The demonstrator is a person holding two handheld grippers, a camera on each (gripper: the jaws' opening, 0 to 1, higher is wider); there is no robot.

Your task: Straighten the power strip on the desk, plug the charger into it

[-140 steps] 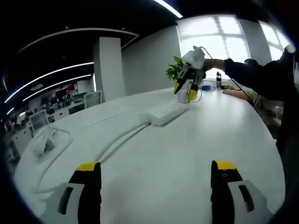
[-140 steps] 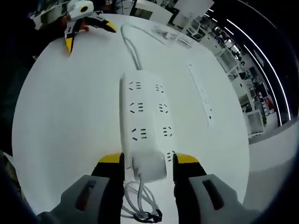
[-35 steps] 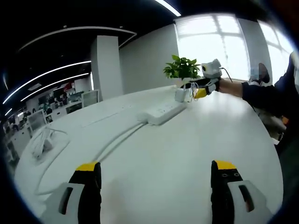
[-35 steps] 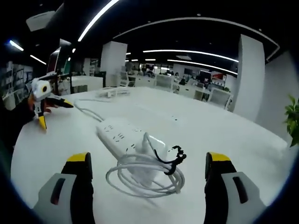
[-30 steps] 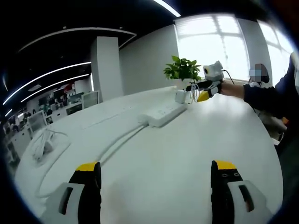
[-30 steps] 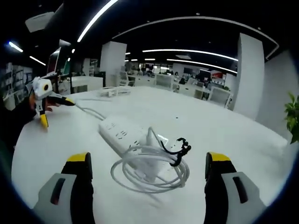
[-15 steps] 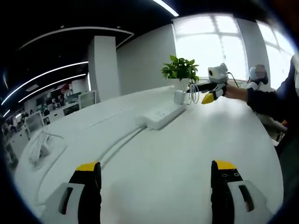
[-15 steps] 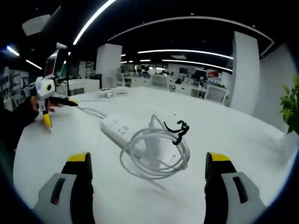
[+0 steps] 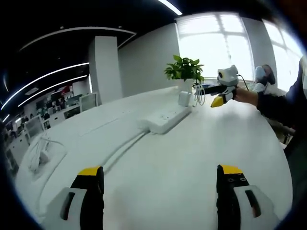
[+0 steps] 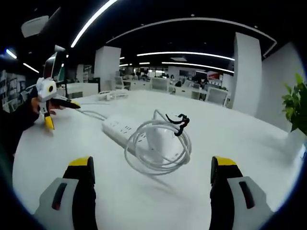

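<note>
The white charger sits on the near end of the white power strip, at the centre of the right gripper view, with its bundled white cable looping around it and a black tie at the top of the coil. Whether its prongs are fully seated I cannot tell, but it stands upright on the strip, so I judge the plugging step done or nearly so. The strip lies in a clean line running up and left across the white desk, its cord trailing toward the upper left, so the straightening also looks finished. What may remain is a check of the seating.

The right gripper has its yellow-tipped jaws spread wide at the bottom of its view, holding nothing and apart from the charger. The left gripper likewise has its jaws spread wide and empty over bare desk at the bottom of the left gripper view; there the strip and charger sit at centre-right, with the right gripper just to their right and a potted plant behind them.

Count: one power strip in play, one charger, one cable bundle, two grippers. A second, flat outlet bar lies to the left of the strip in the left gripper view, and one loose tangle of white cable sits at the far left.
</note>
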